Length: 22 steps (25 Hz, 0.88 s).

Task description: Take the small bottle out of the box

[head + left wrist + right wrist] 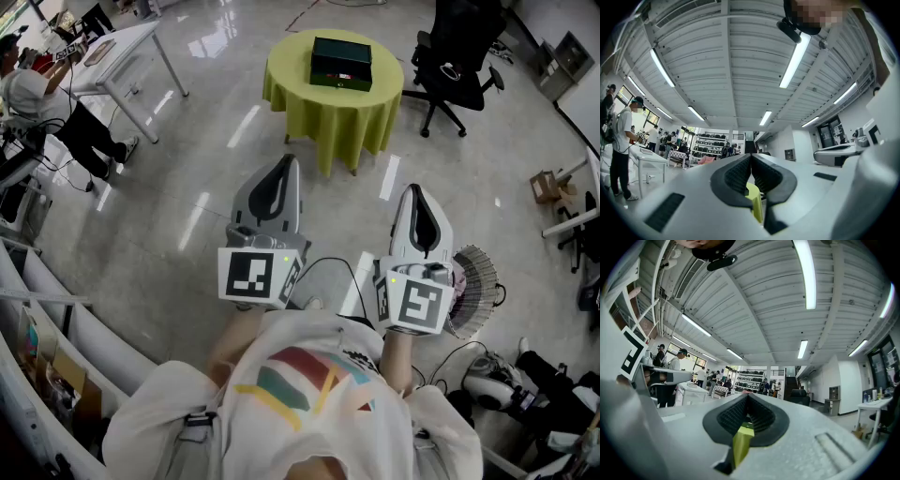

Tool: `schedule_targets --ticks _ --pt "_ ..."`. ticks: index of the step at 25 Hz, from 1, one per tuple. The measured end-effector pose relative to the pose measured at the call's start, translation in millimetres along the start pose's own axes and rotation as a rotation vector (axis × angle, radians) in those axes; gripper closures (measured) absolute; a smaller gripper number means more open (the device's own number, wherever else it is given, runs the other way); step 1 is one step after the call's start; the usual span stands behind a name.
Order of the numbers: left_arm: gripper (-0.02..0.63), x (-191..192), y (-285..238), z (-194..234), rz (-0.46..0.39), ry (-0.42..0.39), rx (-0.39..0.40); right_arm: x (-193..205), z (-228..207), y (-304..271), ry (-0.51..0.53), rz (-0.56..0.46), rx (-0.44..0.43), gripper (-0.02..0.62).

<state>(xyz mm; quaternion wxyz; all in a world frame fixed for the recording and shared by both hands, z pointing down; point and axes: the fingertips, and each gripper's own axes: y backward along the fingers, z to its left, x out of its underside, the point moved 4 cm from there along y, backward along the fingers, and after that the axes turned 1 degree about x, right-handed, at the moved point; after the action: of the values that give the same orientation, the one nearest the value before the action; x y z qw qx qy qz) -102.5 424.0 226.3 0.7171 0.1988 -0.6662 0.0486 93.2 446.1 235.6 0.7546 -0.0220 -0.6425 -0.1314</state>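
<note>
A dark green box (341, 63) sits on a round table with a yellow-green cloth (323, 108), well ahead of me across the floor. No small bottle shows; I cannot tell whether the box is open. Both grippers are held close to my chest, pointing toward the table and far short of it. My left gripper (285, 164) is shut with nothing between its pads, its jaws meeting in the left gripper view (751, 157). My right gripper (416, 191) is likewise shut and empty (747, 397). A strip of the yellow cloth (739, 446) shows below the closed jaws.
A black office chair (457, 58) stands right of the round table. A white table (120, 53) and a seated person (42, 103) are at the far left. A round fan (476, 279), cables and gear lie on the floor at my right; a cardboard box (543, 185) is farther right.
</note>
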Motion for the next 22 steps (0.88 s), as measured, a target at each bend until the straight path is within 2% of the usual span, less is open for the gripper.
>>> schedule_targets --ticks 17,22 --pt "0.591 15 -18 2 0.029 0.031 -0.014 12 -4 -17 0.035 0.001 -0.043 0.595" --pt "0.591 17 -21 4 0.038 0.026 -0.018 14 -4 -19 0.017 -0.006 -0.061 0.595"
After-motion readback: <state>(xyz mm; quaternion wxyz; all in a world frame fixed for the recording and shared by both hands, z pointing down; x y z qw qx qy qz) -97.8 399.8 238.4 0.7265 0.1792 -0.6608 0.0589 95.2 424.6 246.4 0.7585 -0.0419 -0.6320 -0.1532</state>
